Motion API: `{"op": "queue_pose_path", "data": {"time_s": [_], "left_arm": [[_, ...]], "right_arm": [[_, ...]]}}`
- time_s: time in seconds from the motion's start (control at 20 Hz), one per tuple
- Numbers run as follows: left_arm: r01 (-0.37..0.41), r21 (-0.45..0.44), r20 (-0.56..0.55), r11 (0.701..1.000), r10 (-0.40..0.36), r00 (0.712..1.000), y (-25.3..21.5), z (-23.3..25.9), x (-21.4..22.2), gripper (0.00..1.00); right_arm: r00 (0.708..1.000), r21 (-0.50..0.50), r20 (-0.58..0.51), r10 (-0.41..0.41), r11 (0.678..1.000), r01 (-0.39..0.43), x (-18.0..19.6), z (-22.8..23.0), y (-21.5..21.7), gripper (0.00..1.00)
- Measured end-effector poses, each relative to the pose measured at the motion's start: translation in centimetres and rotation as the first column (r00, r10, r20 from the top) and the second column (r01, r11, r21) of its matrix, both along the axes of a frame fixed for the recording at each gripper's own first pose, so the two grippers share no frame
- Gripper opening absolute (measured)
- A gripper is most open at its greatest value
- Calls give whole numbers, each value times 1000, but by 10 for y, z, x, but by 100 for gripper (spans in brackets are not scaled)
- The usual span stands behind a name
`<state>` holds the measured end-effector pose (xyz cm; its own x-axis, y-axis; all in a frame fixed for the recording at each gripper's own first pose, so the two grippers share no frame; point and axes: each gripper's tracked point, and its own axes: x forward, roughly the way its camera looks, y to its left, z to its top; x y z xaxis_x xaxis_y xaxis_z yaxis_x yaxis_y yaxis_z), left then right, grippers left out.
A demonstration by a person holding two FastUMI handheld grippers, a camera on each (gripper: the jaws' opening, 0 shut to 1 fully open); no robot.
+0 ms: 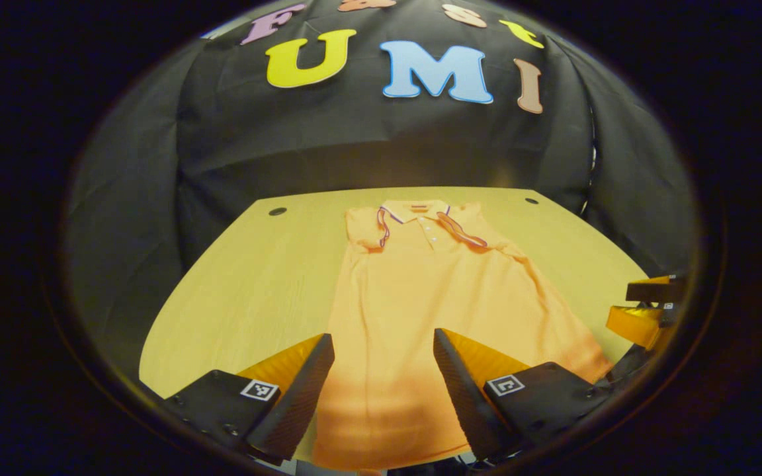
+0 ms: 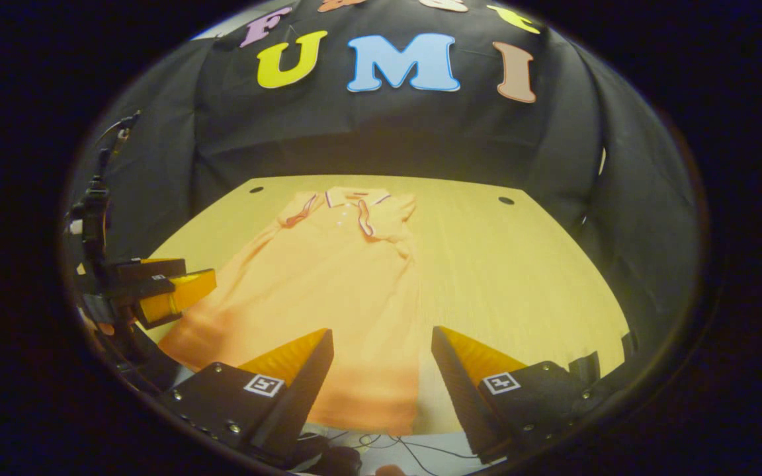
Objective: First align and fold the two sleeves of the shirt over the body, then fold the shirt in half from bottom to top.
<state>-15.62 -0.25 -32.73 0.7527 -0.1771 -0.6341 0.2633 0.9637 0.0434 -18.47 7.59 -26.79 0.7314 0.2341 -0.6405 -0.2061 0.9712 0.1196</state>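
Note:
An orange polo shirt (image 1: pixel 414 297) (image 2: pixel 328 277) lies flat on the wooden table, collar toward the far wall, hem at the near edge. Both short sleeves, trimmed with striped cuffs, are folded in over the chest (image 1: pixel 464 233) (image 2: pixel 364 221). My left gripper (image 1: pixel 384 347) hovers open above the shirt's lower left part, its fingers spread over the cloth without touching it. My right gripper (image 2: pixel 382 344) is open above the shirt's lower right edge. In the right gripper view the left gripper (image 2: pixel 169 294) appears at the left; in the left gripper view the right gripper (image 1: pixel 645 311) appears at the right.
The table (image 1: pixel 255 277) (image 2: pixel 520 277) has a small round hole near each far corner (image 1: pixel 277 211) (image 2: pixel 506 200). Black cloth walls close in the far side and both flanks. Cables (image 2: pixel 387 443) lie on the floor below the near edge.

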Motion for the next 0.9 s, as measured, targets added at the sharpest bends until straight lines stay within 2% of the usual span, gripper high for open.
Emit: {"op": "queue_pose_path", "data": {"time_s": [0.05,0.25,0.4,0.6,0.9], "left_arm": [[-5,-1,-11,1000,5,1000,6,-4,-7,97],[-11,-2,-60,1000,11,998,26,-23,-31,100],[1,-7,-70,1000,-2,998,39,-26,-49,97],[31,-2,-76,1000,-31,997,53,-35,-70,100],[24,4,-85,1000,-24,996,62,-47,-92,99]], "right_arm": [[1000,-2,-16,-10,1000,10,-1,-6,-1,94],[997,-15,-71,-42,999,41,-20,-25,-6,94],[992,-13,-117,-55,998,54,-29,-40,-7,94],[984,-15,-170,-58,998,57,-41,-59,-5,94],[974,6,-214,-70,997,73,-55,-71,1,93]]}}
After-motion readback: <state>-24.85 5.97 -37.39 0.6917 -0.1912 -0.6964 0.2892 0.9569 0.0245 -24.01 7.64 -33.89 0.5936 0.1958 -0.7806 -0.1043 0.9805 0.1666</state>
